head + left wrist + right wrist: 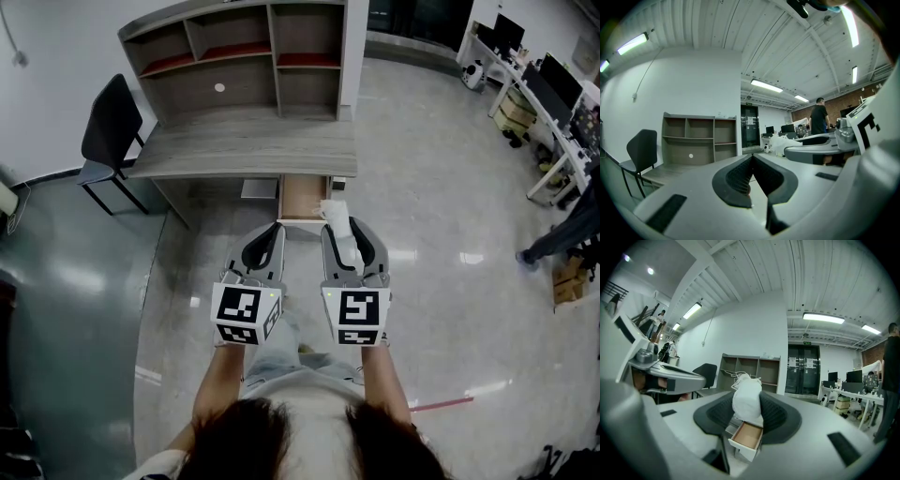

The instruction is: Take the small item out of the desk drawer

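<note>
Head view: black chair [111, 124] far L beside grey counter [248, 150] w/ shelf unit [234, 58]. L tool [272, 231] has jaws pressed together, nothing btwn them. Just beyond both tools, open drawer [302, 195] juts from under counter's R end. R tool [344, 228] is clamped on small white bag [343, 242], already out of drawer and nearer the person; bag's long axis runs along the jaws, tied end toward drawer. Judging by this, nothing stands in the way of drawing it back. Bystander [562, 230] far R, well apart.
</note>
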{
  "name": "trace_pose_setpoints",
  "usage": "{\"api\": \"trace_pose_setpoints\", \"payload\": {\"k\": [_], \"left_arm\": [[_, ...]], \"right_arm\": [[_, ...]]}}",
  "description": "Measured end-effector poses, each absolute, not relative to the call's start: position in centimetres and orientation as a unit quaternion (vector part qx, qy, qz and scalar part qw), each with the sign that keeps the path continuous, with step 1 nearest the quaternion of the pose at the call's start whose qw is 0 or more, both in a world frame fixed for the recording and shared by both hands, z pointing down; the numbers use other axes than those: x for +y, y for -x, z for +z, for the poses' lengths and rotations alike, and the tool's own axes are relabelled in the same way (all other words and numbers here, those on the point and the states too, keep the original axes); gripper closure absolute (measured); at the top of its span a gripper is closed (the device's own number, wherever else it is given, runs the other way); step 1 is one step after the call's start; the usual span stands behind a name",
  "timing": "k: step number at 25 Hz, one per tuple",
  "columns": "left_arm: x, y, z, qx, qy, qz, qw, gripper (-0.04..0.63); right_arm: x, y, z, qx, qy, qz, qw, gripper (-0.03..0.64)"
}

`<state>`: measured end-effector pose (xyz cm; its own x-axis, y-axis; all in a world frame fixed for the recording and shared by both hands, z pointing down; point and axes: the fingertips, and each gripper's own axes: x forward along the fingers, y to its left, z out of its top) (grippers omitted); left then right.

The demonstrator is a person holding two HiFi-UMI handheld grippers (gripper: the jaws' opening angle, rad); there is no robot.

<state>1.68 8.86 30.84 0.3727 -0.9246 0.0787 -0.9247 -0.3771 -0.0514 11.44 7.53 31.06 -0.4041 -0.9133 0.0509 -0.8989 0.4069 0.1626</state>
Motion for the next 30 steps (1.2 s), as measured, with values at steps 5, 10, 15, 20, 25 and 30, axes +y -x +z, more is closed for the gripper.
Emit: {"api": "trace_pose_setpoints", "payload": {"k": [5,10,15,20,25,30], "left_arm": [[9.1,-1.5,30.8,-0.56,-0.827,0.048,0.0,0.581],[9.3,-1.2,30.7,-0.56,-0.827,0.049,-0.001,0.581],[9.1,-0.7,30.6,-0.561,-0.826,0.047,0.0,0.581],[9.2,-0.6,30.7,-0.562,-0.826,0.047,0.001,0.581],[9.3,-0.3,30.5,-0.563,-0.825,0.045,0.002,0.581],[9.1,-0.4,30.4,-0.562,-0.826,0.043,0.0,0.581]], "right_arm": [[7.7,-11.2,31.0,-0.838,-0.539,-0.057,0.064,0.442],[7.8,-11.0,30.7,-0.838,-0.539,-0.059,0.061,0.442],[7.7,-10.9,30.8,-0.836,-0.543,-0.057,0.06,0.442],[7.7,-10.7,30.8,-0.836,-0.542,-0.059,0.061,0.442],[7.8,-10.6,30.5,-0.836,-0.542,-0.061,0.06,0.442],[7.7,-10.7,30.4,-0.835,-0.544,-0.061,0.058,0.442]]}}
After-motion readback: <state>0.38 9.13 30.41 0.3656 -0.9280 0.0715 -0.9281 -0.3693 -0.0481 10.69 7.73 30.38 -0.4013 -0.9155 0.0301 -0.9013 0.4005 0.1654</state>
